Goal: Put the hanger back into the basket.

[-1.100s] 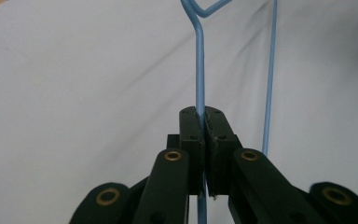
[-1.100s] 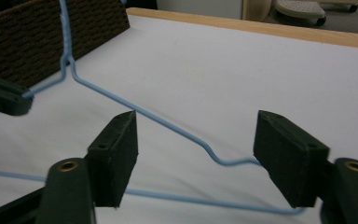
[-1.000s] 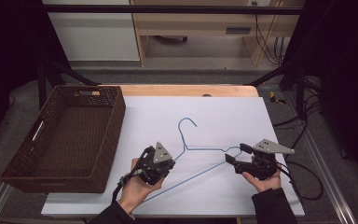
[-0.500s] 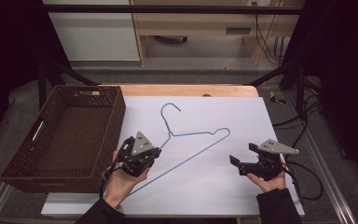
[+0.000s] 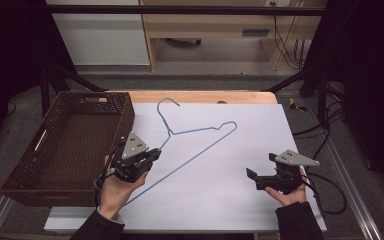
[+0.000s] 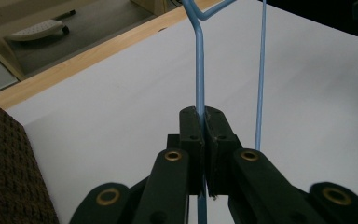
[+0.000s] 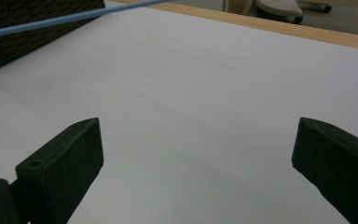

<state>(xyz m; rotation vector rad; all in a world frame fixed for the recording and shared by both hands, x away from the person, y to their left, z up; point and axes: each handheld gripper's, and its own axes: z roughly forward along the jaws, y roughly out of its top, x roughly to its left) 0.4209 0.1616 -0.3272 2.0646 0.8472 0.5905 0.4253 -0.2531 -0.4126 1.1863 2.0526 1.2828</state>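
The left tool [image 5: 147, 156] is clenched on the hanger [image 5: 195, 145], its jaws pinching one thin blue wire near the hanger's neck, as the left gripper view confirms [image 6: 200, 112]. The hanger lies over the left half of the bench [image 5: 240, 200], hook toward the far edge, just beside the basket [image 5: 55, 145] at the left edge. The right tool [image 5: 252, 179] stands released near the front right corner, well apart from the hanger; its jaws have just been opening and nothing lies between them.

Risks from this state:

- Pivot. A single pinch on round wire gives little resistance to turning. The long free end can swing down or sideways under its own weight.
- Slip. The wire is thin and smooth; a quick move can pull it through the pads.
- Snag. The hook or the far corner can catch the basket's rim or weave if the hanger is carried toward it tilted.
- No backup. With the right tool released and apart, nothing steadies the hanger if the grip fails.
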